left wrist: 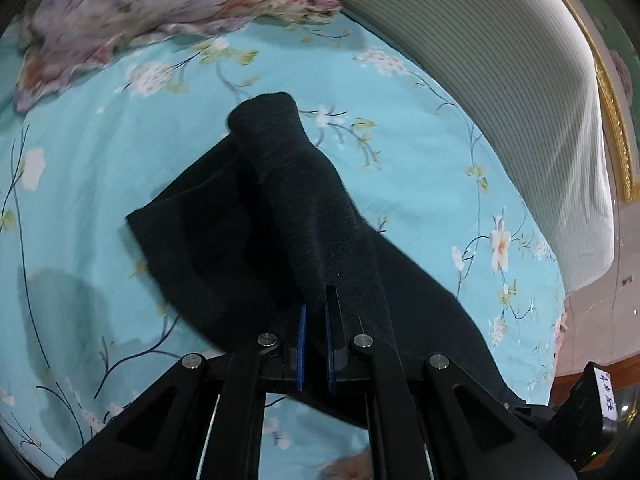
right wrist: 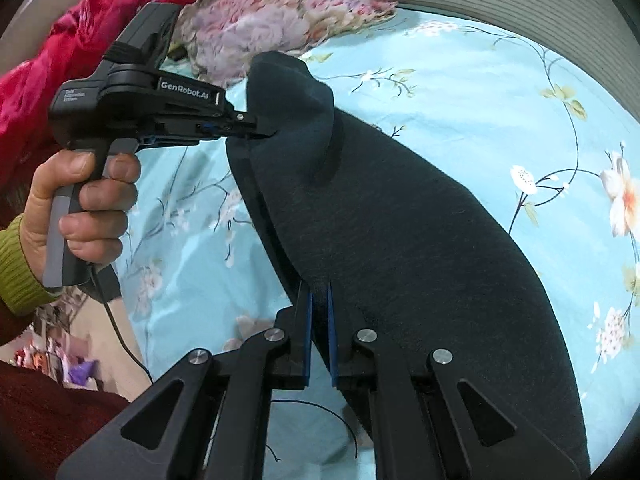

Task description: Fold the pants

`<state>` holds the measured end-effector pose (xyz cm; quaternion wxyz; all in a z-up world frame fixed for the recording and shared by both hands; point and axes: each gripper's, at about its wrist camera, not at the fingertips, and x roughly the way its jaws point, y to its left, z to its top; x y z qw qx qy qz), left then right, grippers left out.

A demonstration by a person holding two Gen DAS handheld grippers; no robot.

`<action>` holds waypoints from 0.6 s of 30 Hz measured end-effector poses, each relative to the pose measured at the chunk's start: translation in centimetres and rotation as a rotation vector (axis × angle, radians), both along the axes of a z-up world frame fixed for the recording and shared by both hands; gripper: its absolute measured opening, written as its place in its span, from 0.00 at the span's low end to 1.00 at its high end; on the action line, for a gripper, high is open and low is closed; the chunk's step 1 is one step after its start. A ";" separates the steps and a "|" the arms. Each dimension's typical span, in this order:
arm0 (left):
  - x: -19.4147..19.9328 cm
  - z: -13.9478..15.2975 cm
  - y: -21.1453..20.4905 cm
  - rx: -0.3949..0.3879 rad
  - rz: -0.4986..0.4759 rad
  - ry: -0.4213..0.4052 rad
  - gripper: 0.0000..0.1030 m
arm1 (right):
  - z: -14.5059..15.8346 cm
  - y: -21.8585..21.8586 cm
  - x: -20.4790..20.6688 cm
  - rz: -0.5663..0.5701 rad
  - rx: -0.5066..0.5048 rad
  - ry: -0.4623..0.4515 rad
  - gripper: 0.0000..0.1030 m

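My right gripper (right wrist: pixel 319 304) and left gripper (left wrist: pixel 316 312) are both clamped tight on the dark pants (left wrist: pixel 280 200), which run lengthwise away from me over the blue floral bedsheet (left wrist: pixel 400 120), probably half lifted, striped headboard (left wrist: pixel 500 60) beyond.

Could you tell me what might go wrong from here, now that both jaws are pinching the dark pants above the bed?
1. Both the left gripper and the right gripper hold only a thin edge of the pants; a pull could slip the cloth free.
2. Part of the pants sags unevenly onto the blue floral sheet, so the fold may land crooked.
3. The crumpled floral blanket lies close and could be snagged.
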<state>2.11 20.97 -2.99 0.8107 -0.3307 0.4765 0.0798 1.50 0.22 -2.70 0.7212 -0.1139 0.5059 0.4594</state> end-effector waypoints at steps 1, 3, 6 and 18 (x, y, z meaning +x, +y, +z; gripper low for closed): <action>-0.3 -0.4 0.3 -0.003 0.001 0.000 0.06 | -0.1 0.1 -0.1 0.003 -0.007 0.000 0.07; -0.8 -1.0 0.6 -0.007 0.004 0.005 0.06 | -0.1 0.4 -0.3 0.010 -0.022 -0.004 0.07; -1.4 -2.0 1.1 -0.022 0.014 0.016 0.06 | -0.3 1.0 -0.4 0.030 -0.052 -0.016 0.07; -2.4 -3.9 1.4 -0.022 -0.019 0.058 0.10 | -1.3 1.7 0.0 0.025 -0.106 0.042 0.11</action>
